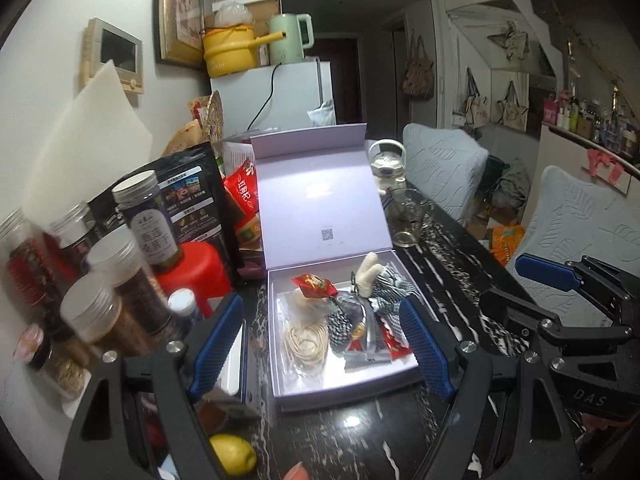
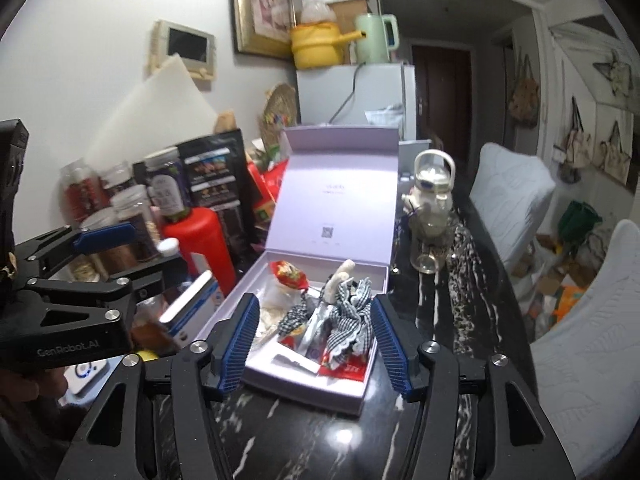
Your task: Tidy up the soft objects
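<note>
An open lilac gift box (image 1: 280,344) (image 2: 372,276) stands on the dark marble table, lid upright behind it. Inside lie a black-and-white checked cloth toy with a cream plush part (image 1: 380,284) (image 2: 348,312), a cream coil of cord (image 1: 306,344), a red wrapped sweet (image 1: 314,284) (image 2: 288,272) and foil and red packets (image 1: 368,350) (image 2: 344,366). My left gripper (image 1: 320,356) is open and empty, fingers either side of the box's near end. My right gripper (image 2: 316,344) is open and empty just before the box; it also shows at the right of the left wrist view (image 1: 548,272).
Jars (image 1: 148,216), a black pouch (image 1: 196,200), a red bottle (image 1: 200,276) and snack bags crowd the left. A glass teapot (image 2: 434,196) and a glass cup (image 1: 408,220) stand right of the lid. A lemon (image 1: 232,454) lies near the front. Chairs (image 1: 580,224) stand at the right.
</note>
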A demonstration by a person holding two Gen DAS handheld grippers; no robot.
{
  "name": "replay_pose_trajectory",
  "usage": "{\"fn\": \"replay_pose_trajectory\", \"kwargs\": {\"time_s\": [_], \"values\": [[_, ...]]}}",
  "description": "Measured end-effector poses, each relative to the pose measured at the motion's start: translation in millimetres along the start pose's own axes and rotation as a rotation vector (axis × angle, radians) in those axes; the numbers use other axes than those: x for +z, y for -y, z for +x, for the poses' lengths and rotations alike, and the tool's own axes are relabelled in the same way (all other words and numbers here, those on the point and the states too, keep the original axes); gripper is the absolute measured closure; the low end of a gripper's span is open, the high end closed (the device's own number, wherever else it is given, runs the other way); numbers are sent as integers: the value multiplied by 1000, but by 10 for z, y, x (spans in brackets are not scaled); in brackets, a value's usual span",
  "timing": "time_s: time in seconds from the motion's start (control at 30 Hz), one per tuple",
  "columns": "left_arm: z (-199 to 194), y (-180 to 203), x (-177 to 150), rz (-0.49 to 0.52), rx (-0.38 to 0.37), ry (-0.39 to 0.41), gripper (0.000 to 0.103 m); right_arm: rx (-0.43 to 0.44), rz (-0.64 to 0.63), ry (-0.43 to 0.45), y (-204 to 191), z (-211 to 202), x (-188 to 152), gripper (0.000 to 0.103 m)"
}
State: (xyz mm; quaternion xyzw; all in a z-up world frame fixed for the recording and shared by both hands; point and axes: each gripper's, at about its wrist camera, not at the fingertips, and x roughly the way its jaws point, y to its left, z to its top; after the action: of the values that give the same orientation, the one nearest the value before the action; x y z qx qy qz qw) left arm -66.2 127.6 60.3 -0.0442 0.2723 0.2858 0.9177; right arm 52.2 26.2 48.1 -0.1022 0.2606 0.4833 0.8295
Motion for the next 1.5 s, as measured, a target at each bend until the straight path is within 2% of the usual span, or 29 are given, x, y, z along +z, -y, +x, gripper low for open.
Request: {"fn": "replay_pose_trajectory", "kwargs": {"time_s": [0.13, 0.27, 0.5, 0.77, 1.03, 1.2, 1.5], "values": [[-215, 28, -169, -12, -8, 15, 23, -21, -6, 33, -108, -271, -172, 42], [-370, 51, -343, -14, -15, 25, 23, -45, -11, 51, -199, -461, -343, 36], [-413, 51, -619, -26, -30, -1, 22, -95, -5, 54, -348, -660, -623, 26], [-331, 85, -814, -23, -26, -28, 22, -127, 25, 32, -423, -693, -869, 24], [-292, 125, -968, -17, -17, -30, 22, -145, 73, -24, -337, -623, -1100, 24], [-307, 174, -998, -3, -29, -9, 22, -147, 92, -31, -275, -592, -1138, 24], [-280, 199, -993, -5, -40, -21, 22, -147, 103, -26, -267, -577, -1126, 24]]}}
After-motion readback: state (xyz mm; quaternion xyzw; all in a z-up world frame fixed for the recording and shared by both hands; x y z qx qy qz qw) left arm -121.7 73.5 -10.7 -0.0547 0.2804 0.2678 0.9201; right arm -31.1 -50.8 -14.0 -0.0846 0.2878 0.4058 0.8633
